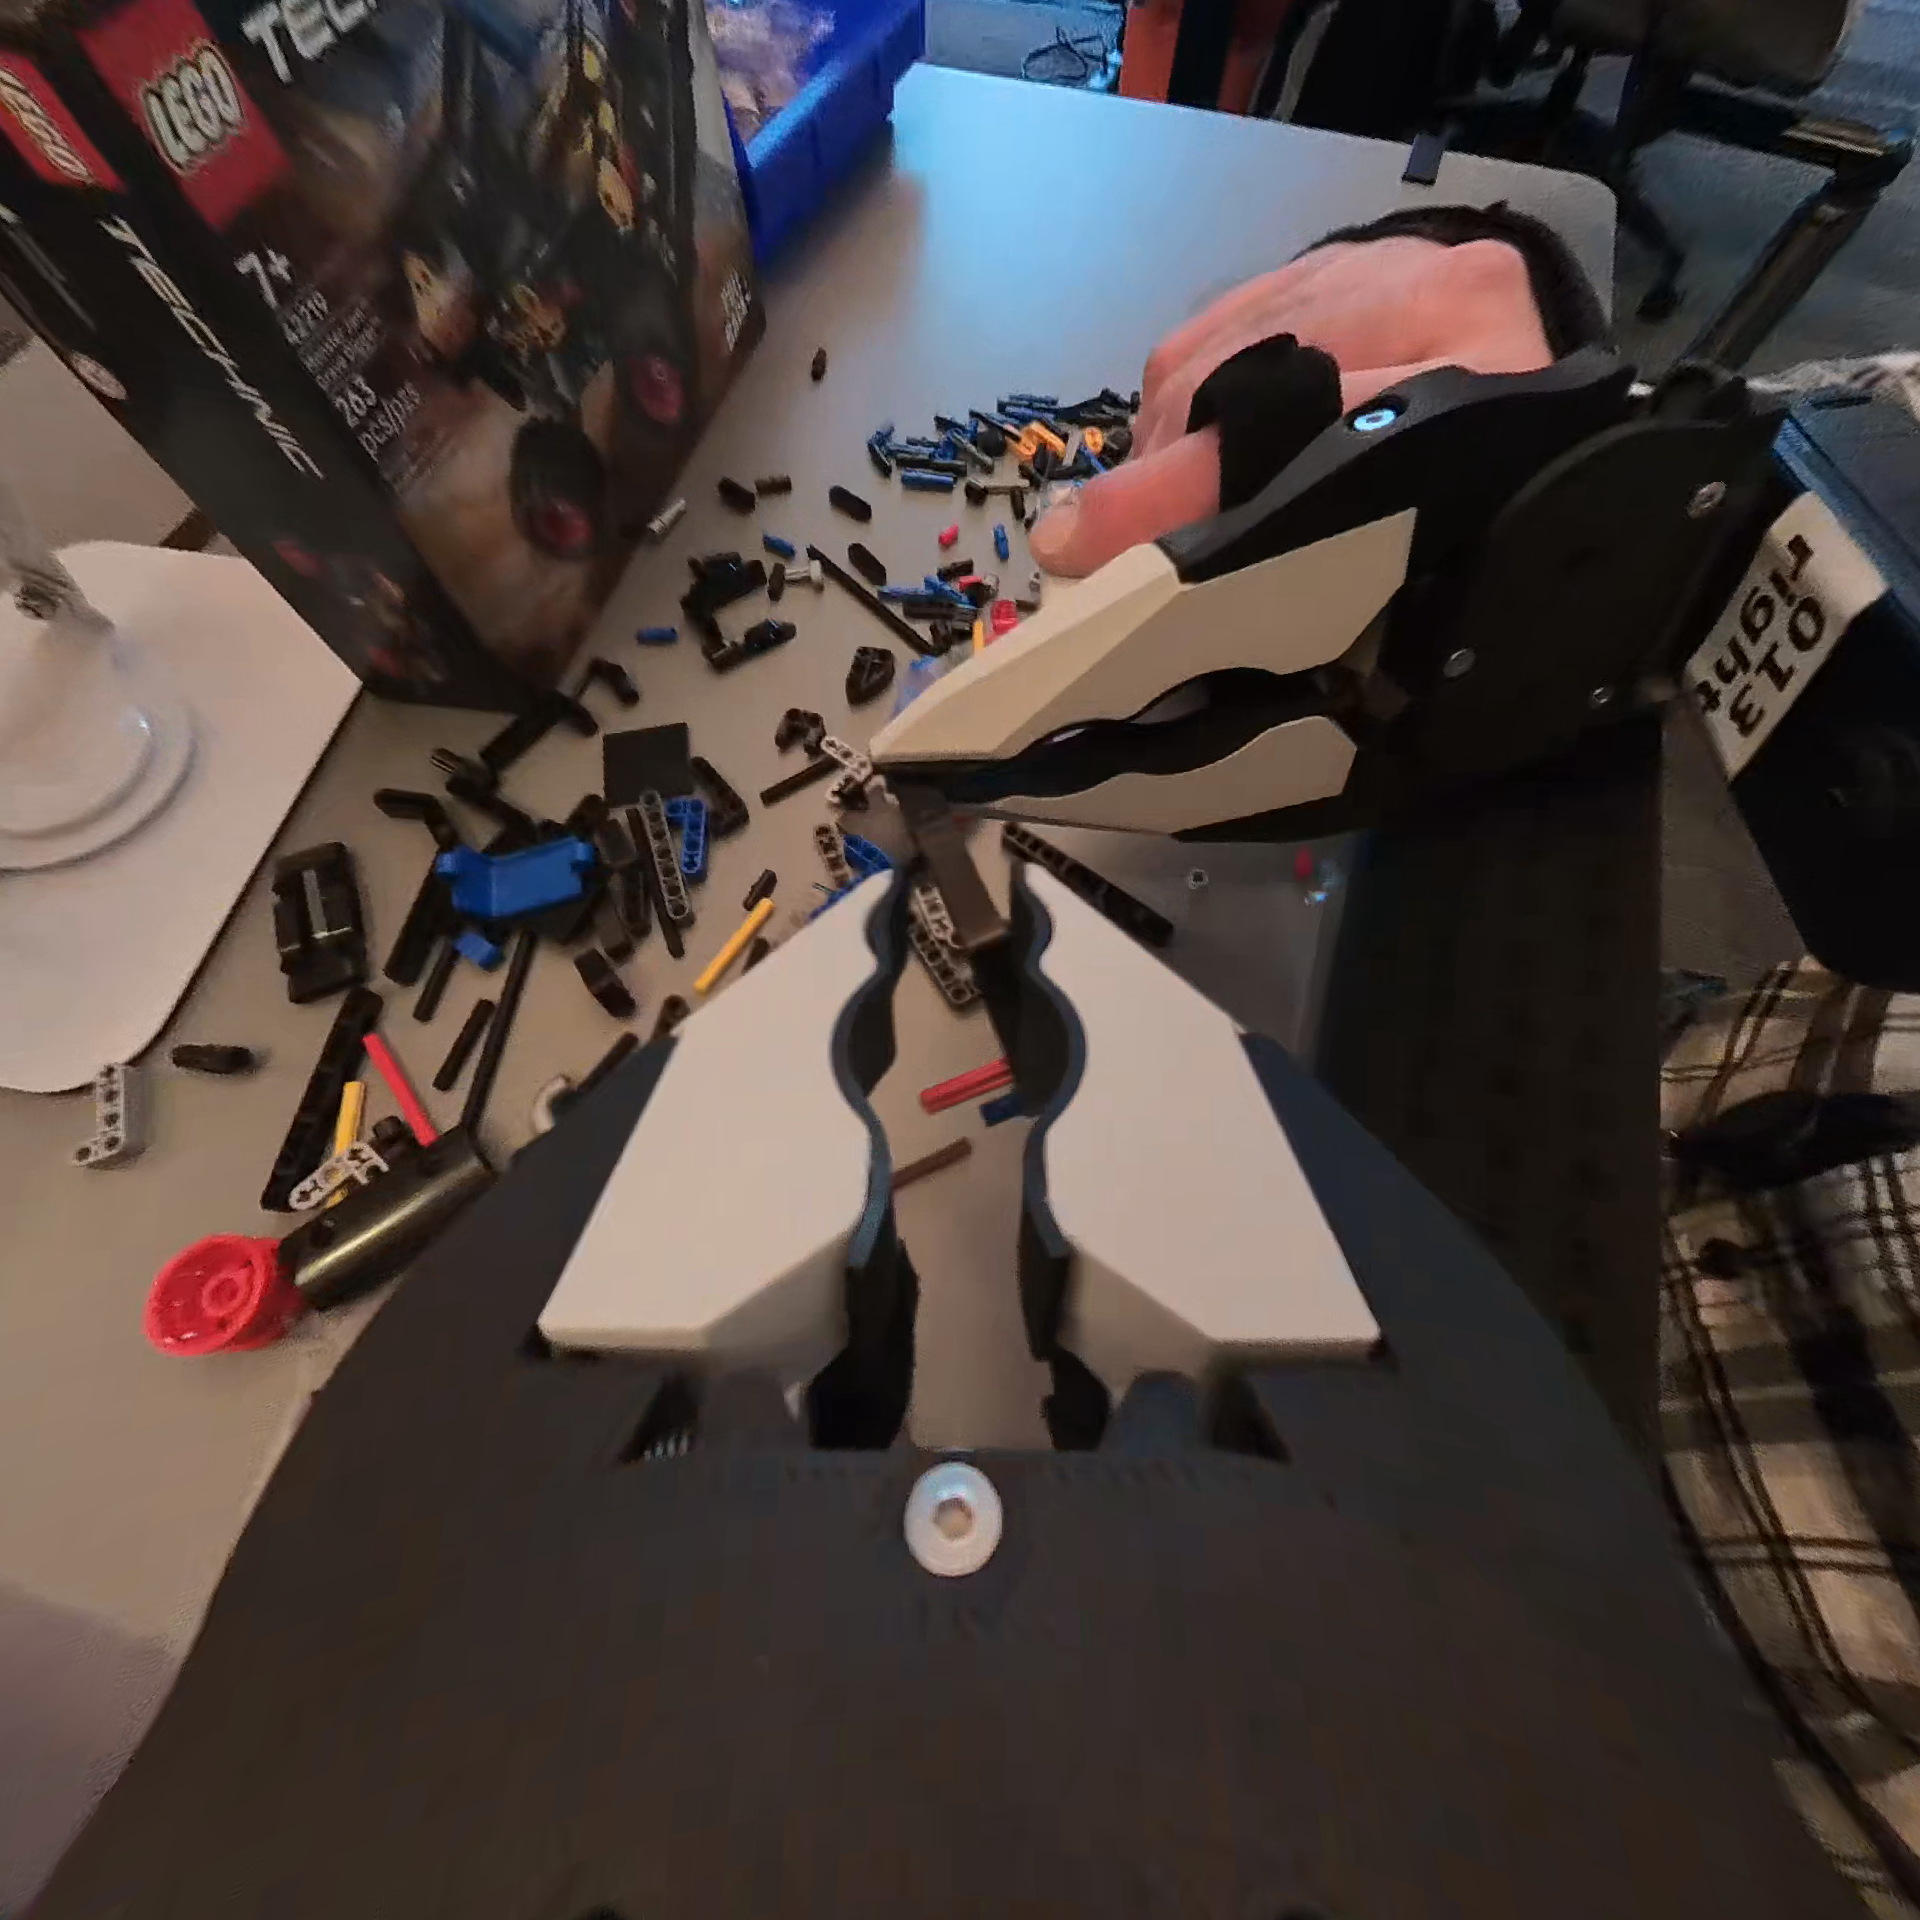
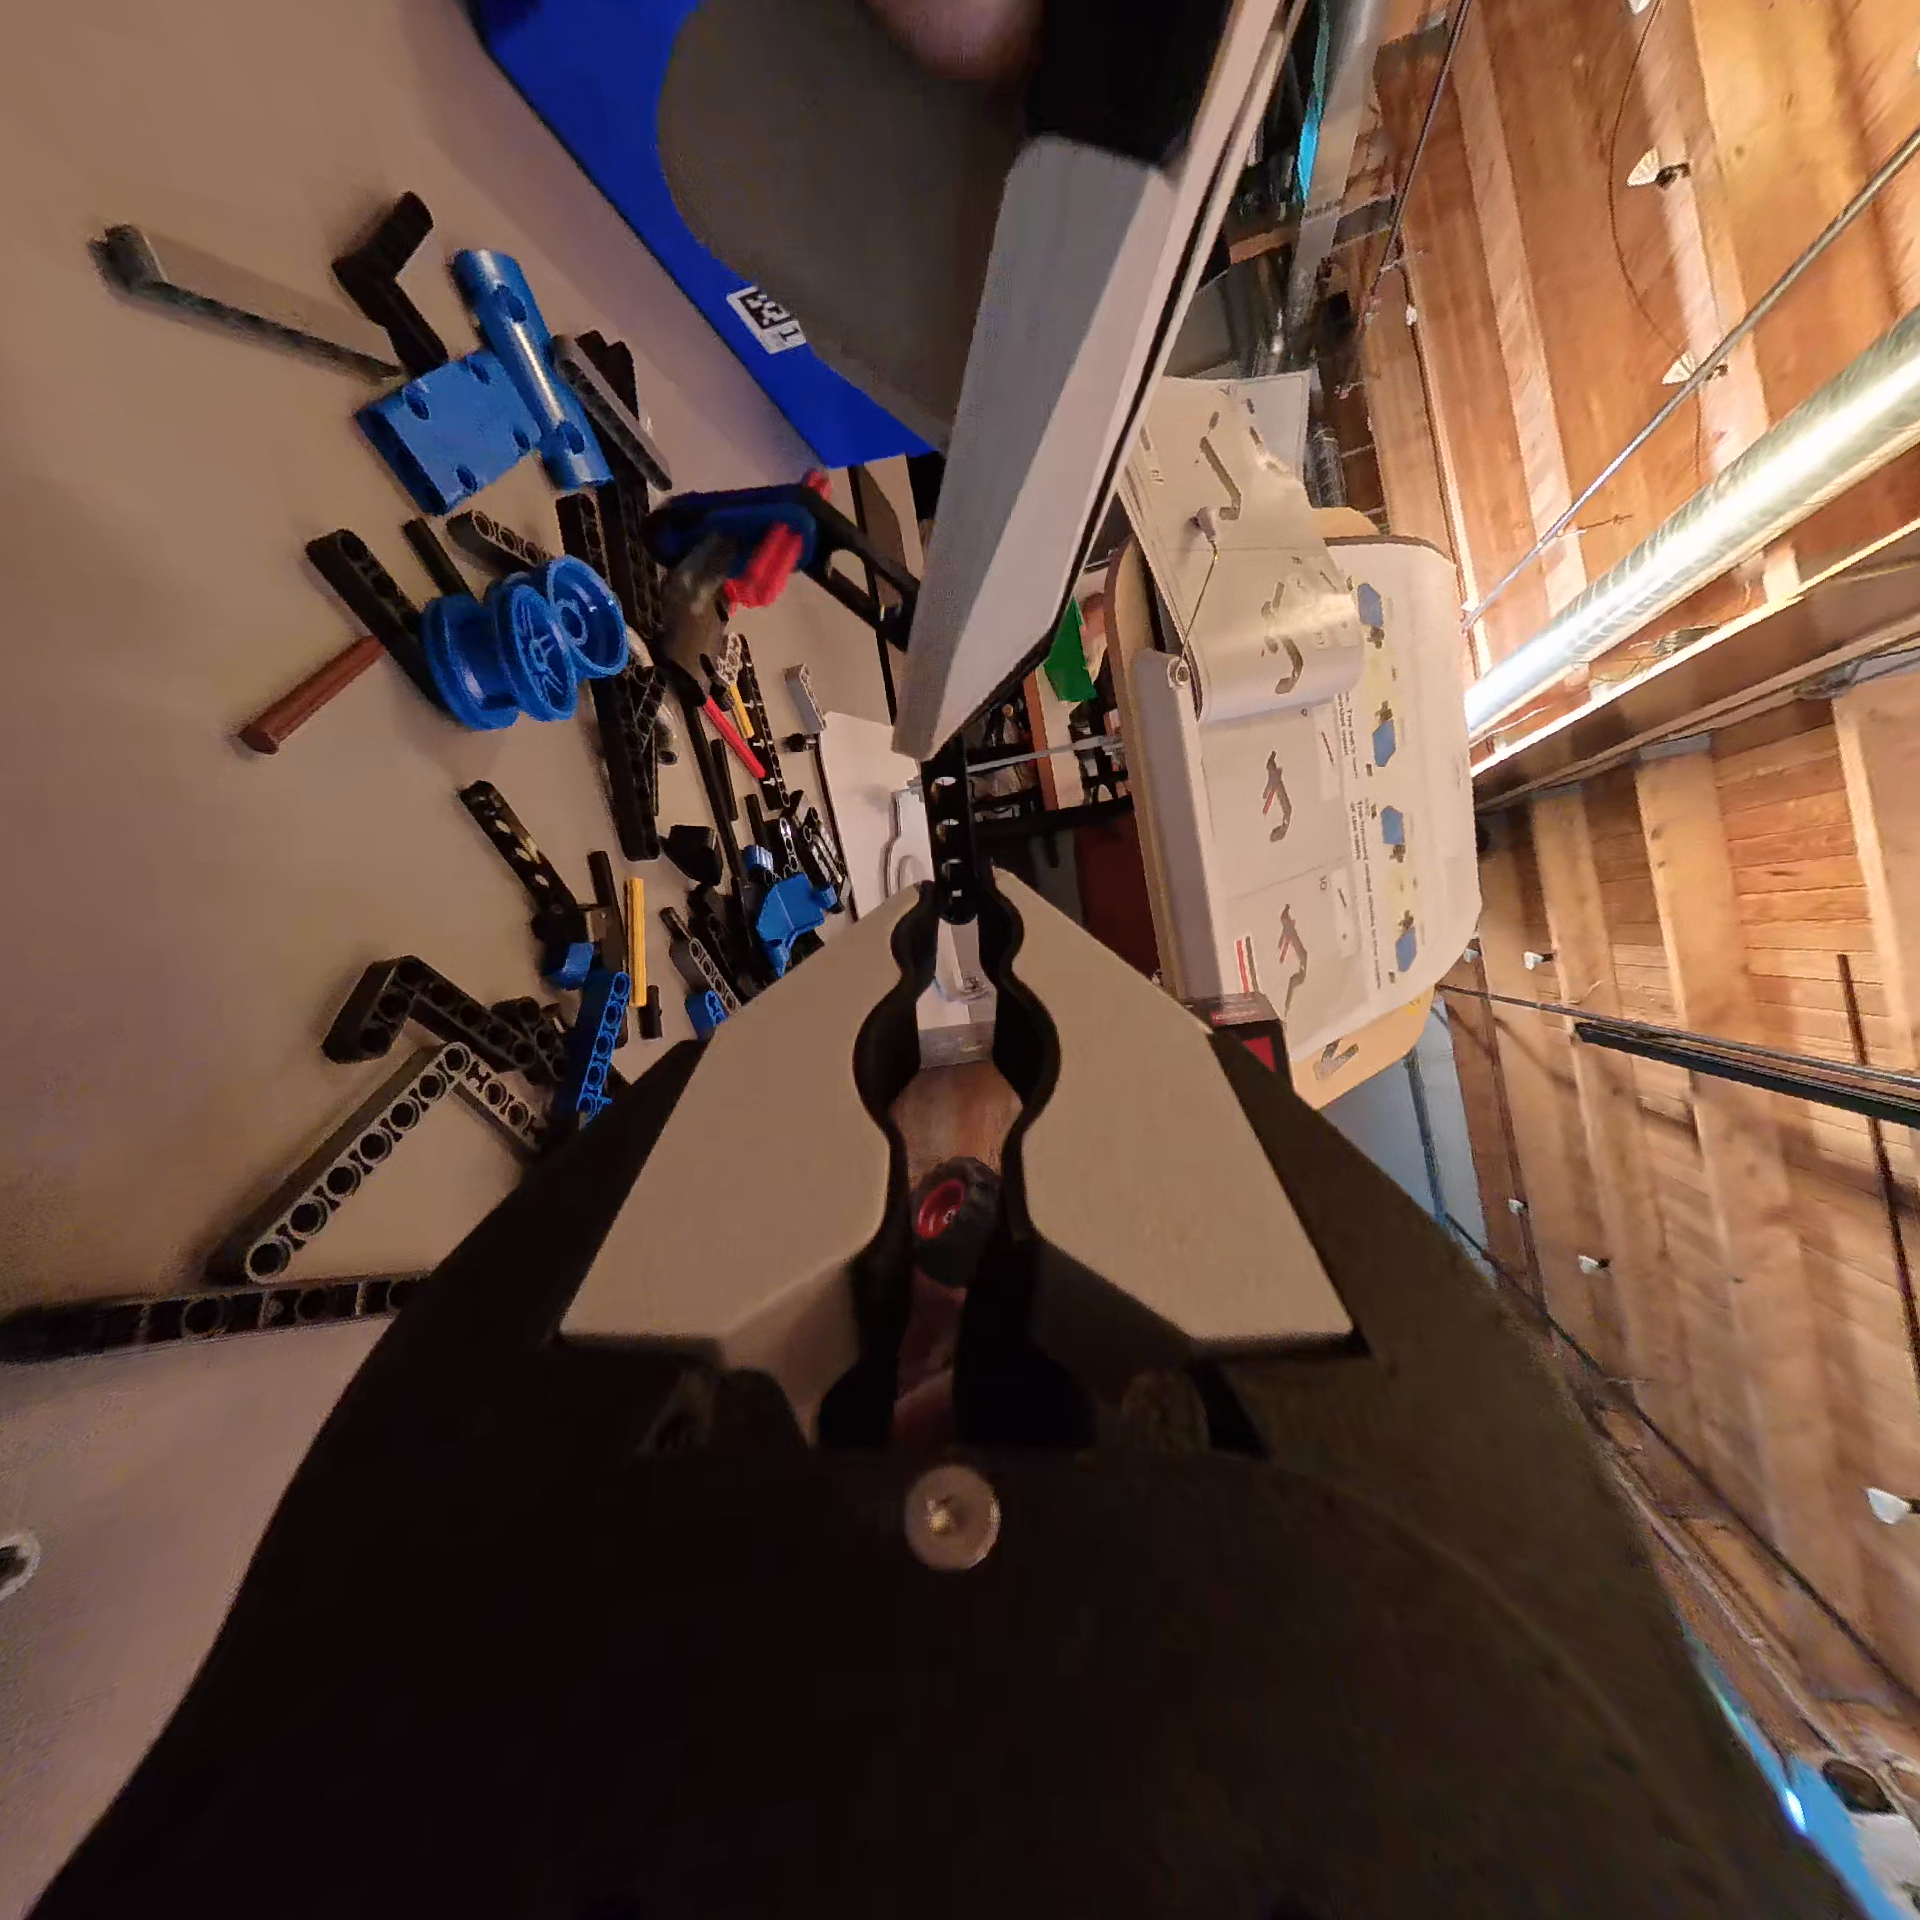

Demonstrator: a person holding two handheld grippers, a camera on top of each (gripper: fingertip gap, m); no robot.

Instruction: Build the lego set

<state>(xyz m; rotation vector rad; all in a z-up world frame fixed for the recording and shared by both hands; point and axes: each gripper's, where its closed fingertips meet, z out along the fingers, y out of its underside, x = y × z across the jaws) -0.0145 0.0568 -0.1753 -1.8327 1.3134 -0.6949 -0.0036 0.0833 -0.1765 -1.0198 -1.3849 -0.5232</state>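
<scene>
A: Lego beam (image 2: 951, 831), black, pierced with holes: the right gripper (image 2: 956, 902) is pinching its near end, jaws closed on it, long axis running straight out from the fingertips.

B: And the left gripper (image 1: 951, 883)?

A: It is clamping a small dark piece (image 1: 961, 883) at its tips. The right gripper's tips are arriving from the right, just beside that piece; contact cannot be told.

B: Further out?

A: Loose parts (image 1: 644, 831) are lying across the grey table (image 1: 1091, 208); the lego box (image 1: 416, 312) is standing beyond, far left.
</scene>
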